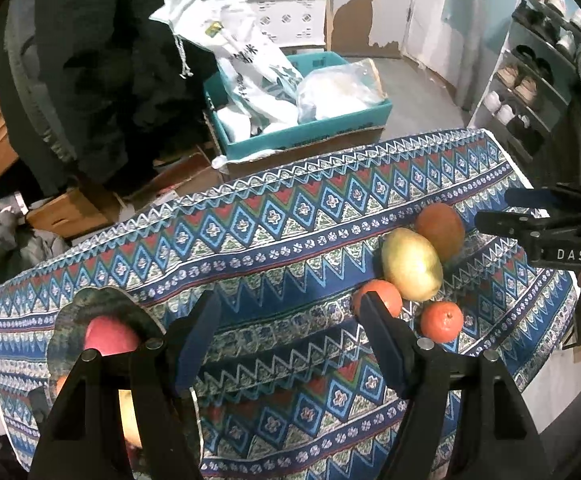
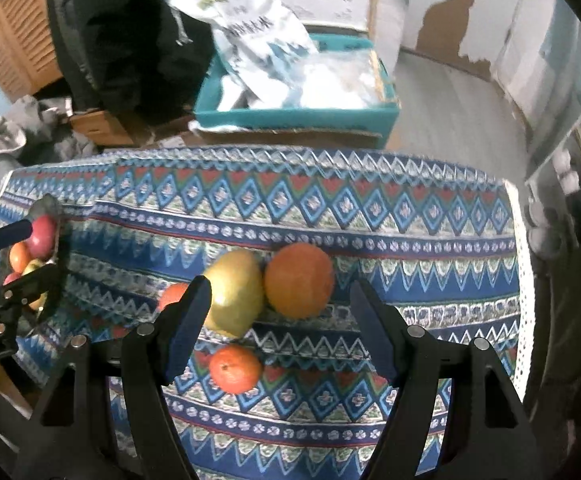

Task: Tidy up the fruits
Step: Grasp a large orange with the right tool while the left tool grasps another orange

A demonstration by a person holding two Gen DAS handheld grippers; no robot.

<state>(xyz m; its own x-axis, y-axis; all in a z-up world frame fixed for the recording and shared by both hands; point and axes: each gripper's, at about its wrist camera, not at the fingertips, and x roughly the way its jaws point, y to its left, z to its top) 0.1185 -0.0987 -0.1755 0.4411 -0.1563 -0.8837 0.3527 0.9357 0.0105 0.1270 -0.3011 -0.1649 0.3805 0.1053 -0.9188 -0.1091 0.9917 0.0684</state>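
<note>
Black gripper arms with blue pads fill the lower edge of both wrist views. On the left wrist view, the left gripper (image 1: 290,330) hangs over the patterned tablecloth (image 1: 274,240) with its jaws standing apart and only cloth between them. Its right finger (image 1: 382,344) hides part of a small orange (image 1: 384,294) at about 2 o'clock from the jaw gap. Just beyond that orange lies a yellow-green mango (image 1: 412,264), and touching the mango's far side at 1 o'clock is a large reddish-orange fruit (image 1: 440,232). A small tangerine (image 1: 442,320) sits near the mango's near end, at 3 o'clock from the jaw gap. At 9 o'clock, partly behind the left finger, a dark bowl (image 1: 102,300) holds a red apple (image 1: 110,336); other fruit in it is mostly hidden.

On the right wrist view, the right gripper (image 2: 280,322) is above the loose fruit, jaws apart and touching nothing. The mango (image 2: 234,292) and the large reddish-orange fruit (image 2: 299,280) lie side by side at 12 o'clock from the jaw gap, touching. The tangerine (image 2: 235,368) rests on the cloth at 7 o'clock, just beside the left finger (image 2: 188,328), which covers part of the small orange (image 2: 172,296). Far off at 9 o'clock, the bowl (image 2: 56,216) shows the red apple (image 2: 42,232) with several smaller fruits, and the other gripper reaches in beside it.

Beyond the table, at 12 o'clock, a teal box (image 2: 298,116) holds white bags.
</note>
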